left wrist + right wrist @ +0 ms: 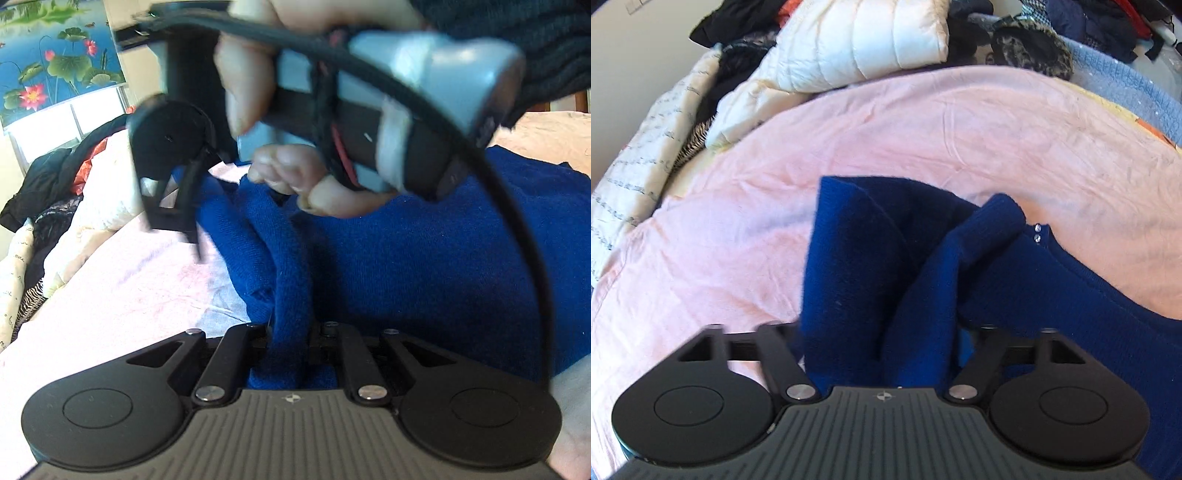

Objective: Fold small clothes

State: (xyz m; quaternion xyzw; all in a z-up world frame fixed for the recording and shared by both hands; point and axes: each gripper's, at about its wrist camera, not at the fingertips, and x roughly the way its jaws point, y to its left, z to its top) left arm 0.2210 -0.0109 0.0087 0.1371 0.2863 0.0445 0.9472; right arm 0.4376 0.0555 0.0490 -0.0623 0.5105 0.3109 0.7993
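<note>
Royal-blue knitted sweater [1052, 295], fine ribbed weave, two small shiny studs near one seam. Spread partly flat over the pink sheet [923, 122], bulk towards its near edge. One narrow band of knit pulled up into a taut ridge. Another part lifted and bunched in thick, overlapping folds, darker in the creases, standing above the flat remainder.

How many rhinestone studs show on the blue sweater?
2, one right above the other on the blue sweater by its neckline edge: upper stud, lower stud. Folds may hide more.
</note>
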